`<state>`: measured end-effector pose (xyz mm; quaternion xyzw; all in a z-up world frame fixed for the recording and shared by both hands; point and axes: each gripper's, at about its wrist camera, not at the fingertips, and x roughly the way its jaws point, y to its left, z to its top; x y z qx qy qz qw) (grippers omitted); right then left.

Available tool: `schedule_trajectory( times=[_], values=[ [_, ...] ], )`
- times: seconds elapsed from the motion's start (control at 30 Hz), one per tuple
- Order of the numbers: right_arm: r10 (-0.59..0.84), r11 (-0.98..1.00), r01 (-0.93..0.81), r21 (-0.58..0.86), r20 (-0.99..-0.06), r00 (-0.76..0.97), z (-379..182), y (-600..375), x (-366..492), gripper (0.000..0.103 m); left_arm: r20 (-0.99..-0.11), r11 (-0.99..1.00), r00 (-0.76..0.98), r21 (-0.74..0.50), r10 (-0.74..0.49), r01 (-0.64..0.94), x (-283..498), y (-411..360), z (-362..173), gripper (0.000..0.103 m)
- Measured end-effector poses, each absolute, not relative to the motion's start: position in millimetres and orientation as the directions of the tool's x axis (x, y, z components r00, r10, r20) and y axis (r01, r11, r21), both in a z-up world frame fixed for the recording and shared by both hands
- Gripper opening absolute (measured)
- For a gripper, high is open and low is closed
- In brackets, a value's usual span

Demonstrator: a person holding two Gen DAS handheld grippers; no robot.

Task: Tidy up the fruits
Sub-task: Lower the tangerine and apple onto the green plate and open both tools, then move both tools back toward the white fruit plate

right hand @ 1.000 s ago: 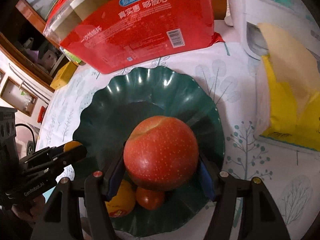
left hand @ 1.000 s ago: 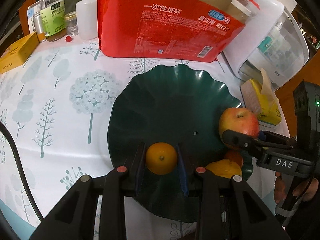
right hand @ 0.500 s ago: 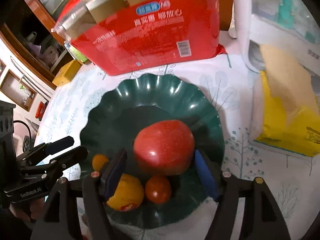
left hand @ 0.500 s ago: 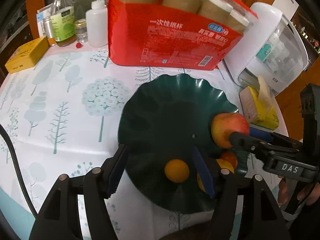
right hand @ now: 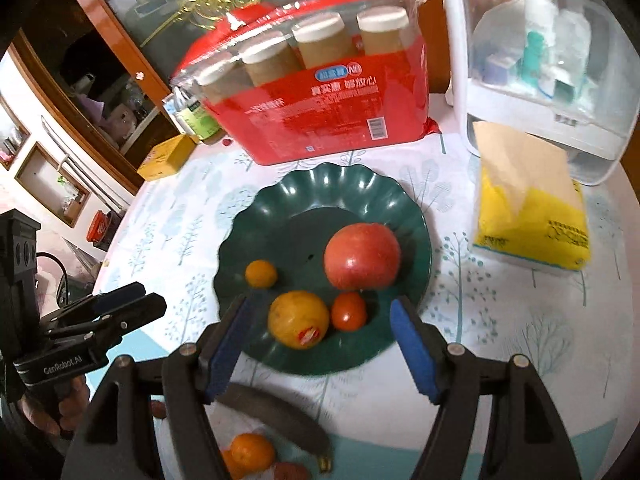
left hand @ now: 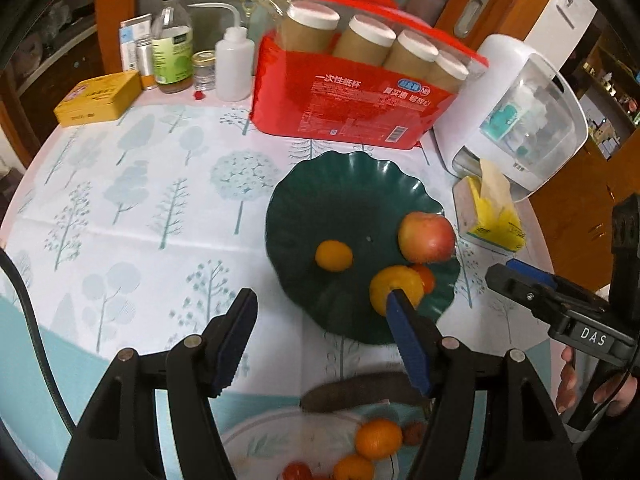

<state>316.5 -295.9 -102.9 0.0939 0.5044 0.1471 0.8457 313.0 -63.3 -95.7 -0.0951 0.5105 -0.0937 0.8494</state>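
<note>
- Both tongs, left tongs [left hand: 320,320] and right tongs [right hand: 320,332], spread wide, gripping nothing.
- Apple [right hand: 362,256] resting on green plate [right hand: 320,188], grouped with small fruits.

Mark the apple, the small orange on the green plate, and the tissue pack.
apple [right hand: 362,256], right wrist view, centre of its red skin.
small orange [right hand: 261,274], right wrist view, middle of the fruit.
tissue pack [right hand: 532,220], right wrist view, yellow wrapper face.

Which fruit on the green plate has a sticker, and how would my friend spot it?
Find the dark green wavy plate before the red cup package. At its near edge lies a yellow fruit, beside a small red tomato. Only it is yellow and carries a red sticker.
</note>
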Motion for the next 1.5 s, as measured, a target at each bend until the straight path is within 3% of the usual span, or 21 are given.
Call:
schedule_trajectory(
  times=[0.43,0.93,1.5],
  values=[
    [0.321,0.946,-0.126,0.299,-0.808,0.495,-78,-300,241,0.072,-0.840,0.974,0.500,-0.225,-0.210,0.031,230,-38,-67,0.066],
    [0.311,0.949,-0.138,0.282,-0.780,0.543,-85,-288,159,0.072,-0.868,0.979,0.467,-0.203,-0.172,-0.016,149,1,-81,0.066],
    [0.322,0.935,-0.071,0.346,-0.752,0.576,-121,-254,106,0.072,-0.923,0.984,0.343,-0.174,-0.173,0.029,146,28,-123,0.066]
  ],
)
